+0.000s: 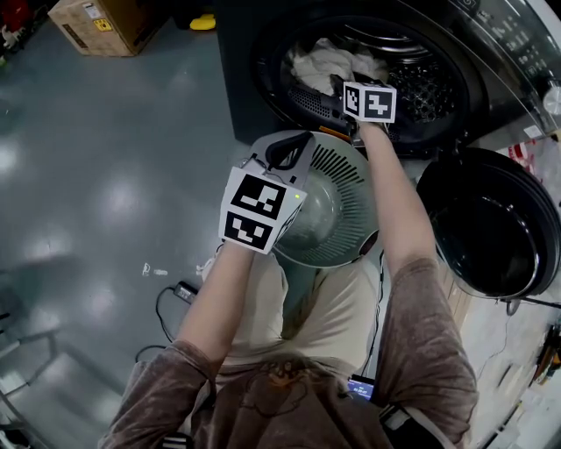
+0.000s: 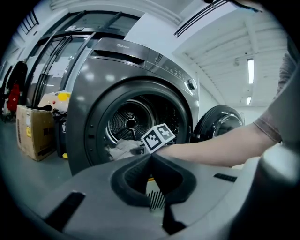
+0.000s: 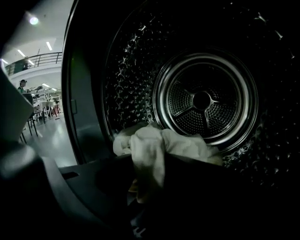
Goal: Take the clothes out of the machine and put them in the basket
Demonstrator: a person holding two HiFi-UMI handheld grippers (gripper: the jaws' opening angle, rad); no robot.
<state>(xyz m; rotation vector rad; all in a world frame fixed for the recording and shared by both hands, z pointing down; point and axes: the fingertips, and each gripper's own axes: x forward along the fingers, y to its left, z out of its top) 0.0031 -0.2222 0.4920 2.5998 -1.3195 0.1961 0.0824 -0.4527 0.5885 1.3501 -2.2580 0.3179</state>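
Glossy grey floor (image 1: 105,175), cardboard box (image 1: 101,22) off in a corner, dark front-loading machine (image 2: 117,65) with its door (image 1: 491,224) swung wide to one side. Low at the front of the drum (image 3: 201,101), a heap of pale clothes (image 1: 324,61). Reaching into the drum mouth, the right gripper (image 3: 140,187), jaws clenched on a fold of white garment (image 3: 150,150) that drapes down between them. Just outside, the left gripper (image 2: 152,187), jaws closed, by the look of it, on the rim of the grey slatted basket (image 1: 346,188) — held up right under the opening, nothing visible inside it. Reads as the pick-up step: one piece gripped, not yet drawn clear of the drum. Calls next for a steady pull back and up over the door lip, then a short swing across and a release above the basket — with the basket kept level and close so trailing cloth lands inside, and an eye out for other pieces dragged along.
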